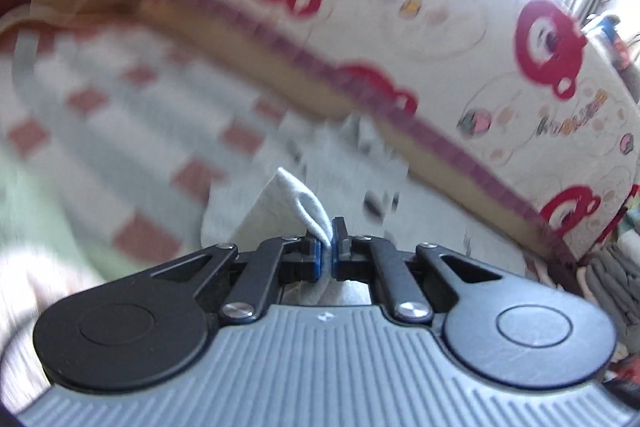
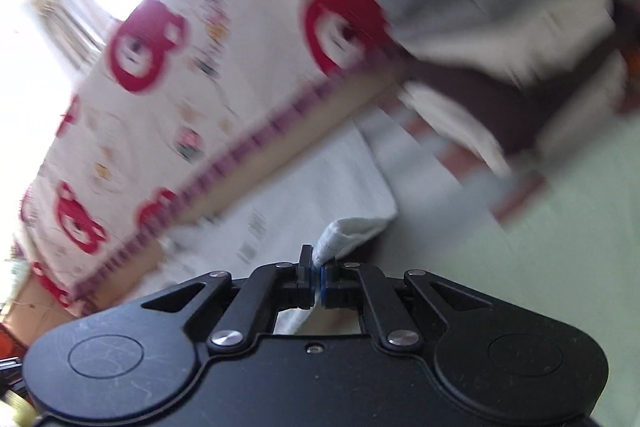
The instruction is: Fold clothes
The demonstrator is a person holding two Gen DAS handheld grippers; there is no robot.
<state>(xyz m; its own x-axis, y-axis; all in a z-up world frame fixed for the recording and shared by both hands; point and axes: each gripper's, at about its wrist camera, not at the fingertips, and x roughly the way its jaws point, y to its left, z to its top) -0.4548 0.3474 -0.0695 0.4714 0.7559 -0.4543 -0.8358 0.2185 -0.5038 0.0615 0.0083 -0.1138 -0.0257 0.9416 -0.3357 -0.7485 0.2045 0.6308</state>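
Pinching blurred white garment [image 1: 280, 203], orientation unclear.

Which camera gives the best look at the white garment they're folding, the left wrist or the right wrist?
The right wrist view. There the white garment spreads across the bed, one edge pinched in the right hand-held gripper. The left wrist view shows only a small pinched fold of it in the left hand-held gripper, the rest blurred.
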